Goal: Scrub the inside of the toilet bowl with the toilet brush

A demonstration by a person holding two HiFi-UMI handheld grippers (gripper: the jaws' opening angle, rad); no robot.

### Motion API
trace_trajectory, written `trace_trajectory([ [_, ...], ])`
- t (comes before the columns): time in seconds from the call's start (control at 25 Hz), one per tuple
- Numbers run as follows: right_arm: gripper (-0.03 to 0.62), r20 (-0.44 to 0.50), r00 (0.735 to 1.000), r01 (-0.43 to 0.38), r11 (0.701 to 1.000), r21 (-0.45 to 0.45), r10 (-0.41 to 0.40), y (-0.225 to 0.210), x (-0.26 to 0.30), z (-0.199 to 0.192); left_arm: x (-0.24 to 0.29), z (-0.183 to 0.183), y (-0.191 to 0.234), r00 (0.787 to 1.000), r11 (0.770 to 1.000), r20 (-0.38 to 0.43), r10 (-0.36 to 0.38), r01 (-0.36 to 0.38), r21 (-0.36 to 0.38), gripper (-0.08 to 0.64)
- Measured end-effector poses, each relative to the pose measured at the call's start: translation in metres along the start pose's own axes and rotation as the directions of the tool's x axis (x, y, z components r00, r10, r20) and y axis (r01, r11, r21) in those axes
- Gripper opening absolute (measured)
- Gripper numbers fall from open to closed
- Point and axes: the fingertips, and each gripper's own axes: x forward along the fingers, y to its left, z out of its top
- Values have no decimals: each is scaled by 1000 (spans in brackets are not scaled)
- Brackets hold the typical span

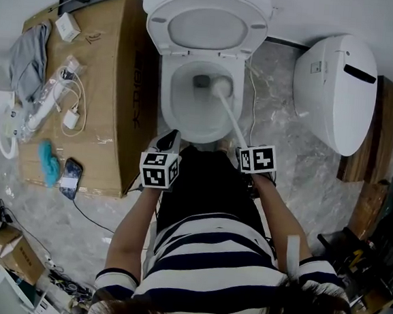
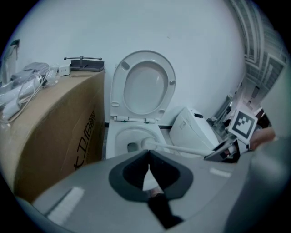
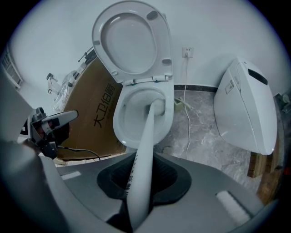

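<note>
Head view looks steeply down on a white toilet bowl [image 1: 164,99] with its seat and lid [image 1: 208,27] raised against the wall. The toilet brush [image 1: 229,115] slants from the right gripper [image 1: 246,150] down into the bowl, and its white head lies at the bottom, just beside the dark drain opening. In the right gripper view the 2 jaws are clamped on the brush's white handle [image 3: 143,154], which runs straight out between them and over the front rim into the bowl [image 3: 119,125].

The left gripper [image 1: 168,142] hangs near the bowl's front left edge. In the left gripper view its jaws meet at the tips with nothing between them, and the brush handle [image 2: 182,149] crosses beyond them from the right.

A cardboard box [image 1: 113,91] stands just beside the toilet on its left, and on its top lie a phone [image 1: 71,177], white cables and a charger. A 2nd white toilet [image 1: 336,90] sits on the marbled floor [image 1: 282,119] to the right, apart from the first. The person wears a striped shirt [image 1: 222,258].
</note>
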Motion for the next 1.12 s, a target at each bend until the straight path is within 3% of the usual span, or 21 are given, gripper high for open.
trace_trajectory([
  [0.44, 83, -114, 993, -45, 999, -15, 43, 11, -4, -43, -5, -18, 6, 1000, 999, -19, 7, -8, -34, 0],
  [0.64, 83, -156, 982, -103, 995, 15, 104, 18, -8, -55, -5, -23, 7, 1000, 999, -28, 10, -11, -41, 0],
  [1.12, 83, -210, 958, -200, 980, -10, 194, 42, -4, -63, -5, -29, 5, 1000, 998, -24, 20, -21, -64, 0],
])
